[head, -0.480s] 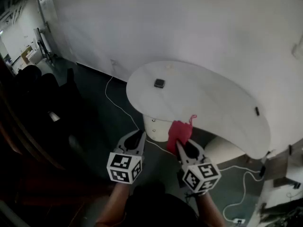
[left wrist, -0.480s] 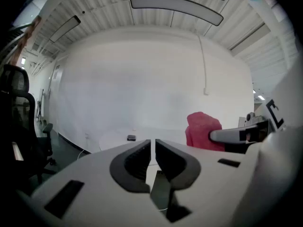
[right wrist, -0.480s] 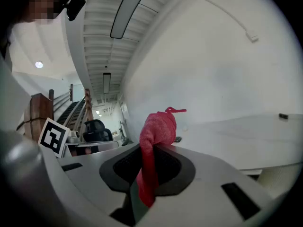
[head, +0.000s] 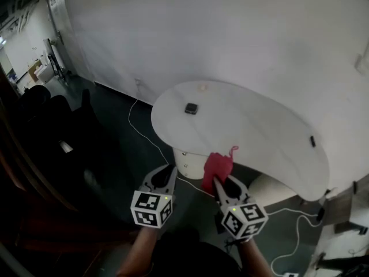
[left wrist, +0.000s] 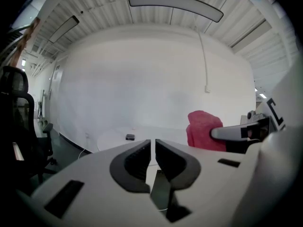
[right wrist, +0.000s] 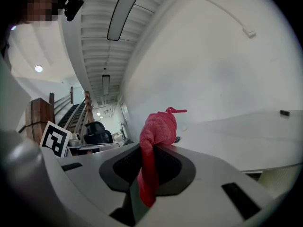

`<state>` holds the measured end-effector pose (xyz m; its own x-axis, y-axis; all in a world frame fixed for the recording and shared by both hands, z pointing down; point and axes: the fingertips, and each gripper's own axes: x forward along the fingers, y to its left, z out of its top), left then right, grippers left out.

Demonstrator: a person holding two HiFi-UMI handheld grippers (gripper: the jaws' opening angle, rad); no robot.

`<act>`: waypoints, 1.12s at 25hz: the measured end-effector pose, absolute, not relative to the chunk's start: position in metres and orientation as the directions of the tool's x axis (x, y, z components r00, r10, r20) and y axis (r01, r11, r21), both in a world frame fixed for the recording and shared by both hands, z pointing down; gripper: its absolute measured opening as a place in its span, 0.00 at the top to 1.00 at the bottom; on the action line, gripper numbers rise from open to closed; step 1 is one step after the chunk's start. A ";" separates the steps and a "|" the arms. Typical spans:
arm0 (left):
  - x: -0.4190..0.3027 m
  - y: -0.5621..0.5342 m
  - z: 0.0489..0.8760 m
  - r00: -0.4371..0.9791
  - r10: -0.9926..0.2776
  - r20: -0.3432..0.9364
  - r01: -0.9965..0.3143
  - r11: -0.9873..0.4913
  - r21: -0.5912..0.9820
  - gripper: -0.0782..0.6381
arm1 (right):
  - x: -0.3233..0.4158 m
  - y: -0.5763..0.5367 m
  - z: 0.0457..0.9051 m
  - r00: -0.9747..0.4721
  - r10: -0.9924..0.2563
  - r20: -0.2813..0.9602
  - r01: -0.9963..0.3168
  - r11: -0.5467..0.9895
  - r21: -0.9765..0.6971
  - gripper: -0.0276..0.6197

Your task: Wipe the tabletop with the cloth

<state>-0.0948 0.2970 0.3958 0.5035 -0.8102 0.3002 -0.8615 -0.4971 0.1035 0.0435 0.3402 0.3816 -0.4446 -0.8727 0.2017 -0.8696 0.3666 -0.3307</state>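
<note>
A white curved tabletop [head: 253, 126] lies ahead of both grippers. My right gripper [head: 218, 181] is shut on a red cloth [head: 217, 165], which bunches up above its jaws just short of the table's near edge. In the right gripper view the cloth [right wrist: 158, 126] hangs pinched between the pads of the right gripper [right wrist: 150, 149]. My left gripper [head: 167, 172] hovers over the floor to the left of the cloth, off the table. Its jaws [left wrist: 152, 144] stand almost together with nothing between them. The cloth [left wrist: 202, 129] shows to its right.
A small dark object [head: 191, 108] sits on the table's far left part, another small dark object [head: 313, 141] near its right edge. A white pedestal [head: 187, 157] stands under the table. White cables [head: 138, 123] run over the dark floor. Dark chairs [head: 40, 97] stand at left.
The whole view has slid down a little. Both grippers and the cloth keep nearly the same place relative to the table's near edge.
</note>
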 end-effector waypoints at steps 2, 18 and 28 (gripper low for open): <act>-0.090 0.294 0.395 0.501 -0.812 0.299 -0.863 -0.497 0.096 0.85 | 0.048 0.339 0.379 -0.446 -0.873 0.197 -0.868 0.369 -0.331 0.86; -0.068 0.245 0.392 0.523 -0.796 0.305 -0.848 -0.524 0.086 0.77 | 0.083 0.303 0.374 -0.391 -0.903 0.175 -0.878 0.309 -0.366 0.86; -0.074 0.159 0.414 0.527 -0.778 0.342 -0.845 -0.522 0.116 0.71 | 0.082 0.229 0.388 -0.369 -0.905 0.209 -0.880 0.269 -0.391 0.86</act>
